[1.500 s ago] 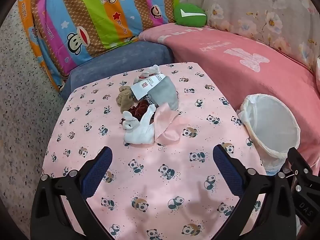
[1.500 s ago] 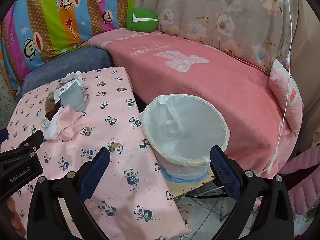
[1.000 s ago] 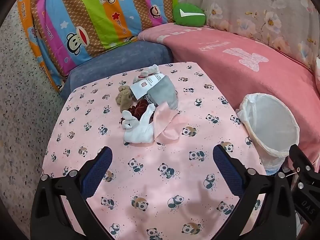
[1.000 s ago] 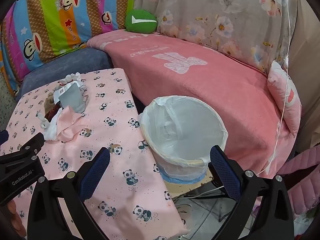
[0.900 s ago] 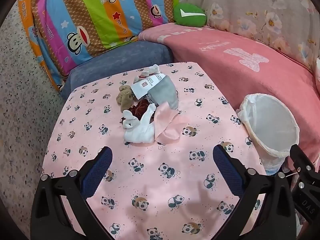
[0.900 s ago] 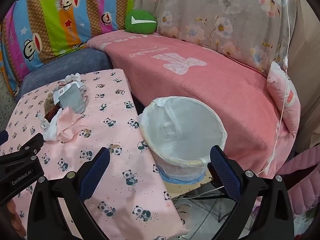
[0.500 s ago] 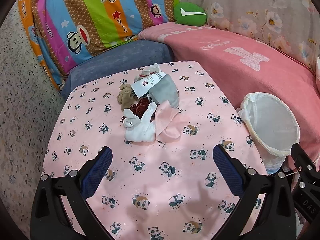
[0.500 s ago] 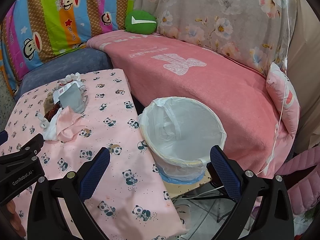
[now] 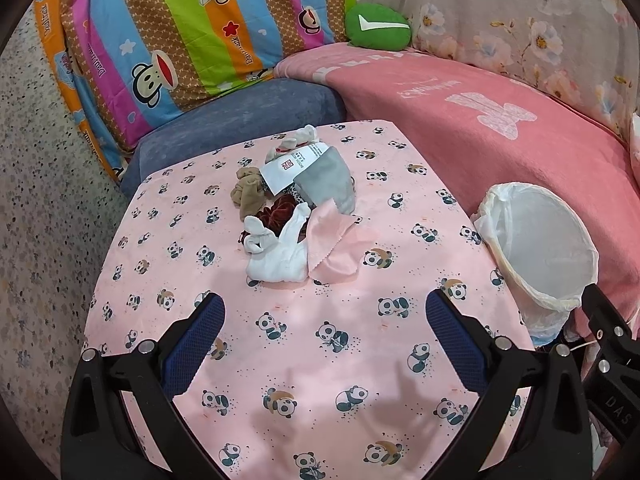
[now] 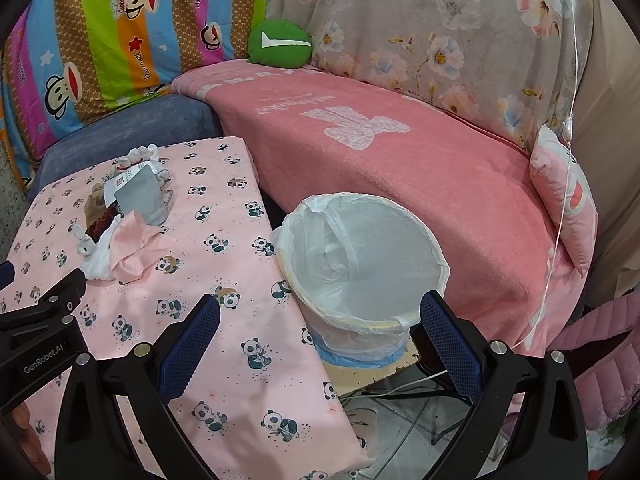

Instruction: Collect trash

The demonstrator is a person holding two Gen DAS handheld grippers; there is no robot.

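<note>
A heap of trash lies mid-table on the panda-print cloth [image 9: 304, 360]: a white glove [image 9: 276, 258], a pink cloth [image 9: 340, 244], a grey pouch [image 9: 328, 184] with a white label, a brown rag [image 9: 248, 192] and a dark red piece [image 9: 276, 216]. The heap also shows in the right wrist view [image 10: 124, 220]. A white-lined trash bin [image 10: 360, 264] stands off the table's right edge, also in the left wrist view [image 9: 540, 256]. My left gripper [image 9: 322, 340] is open and empty, short of the heap. My right gripper [image 10: 320, 340] is open and empty, just before the bin's near rim.
A sofa with a pink blanket [image 10: 380, 152] runs behind the table and bin. A green cushion [image 9: 378, 26], a striped monkey-print cover [image 9: 180, 40] and a blue cushion [image 9: 240, 120] lie behind. Tiled floor and cables [image 10: 400, 400] lie under the bin.
Both views have shifted only slightly; the heap and bin stay put and both grippers remain open and empty.
</note>
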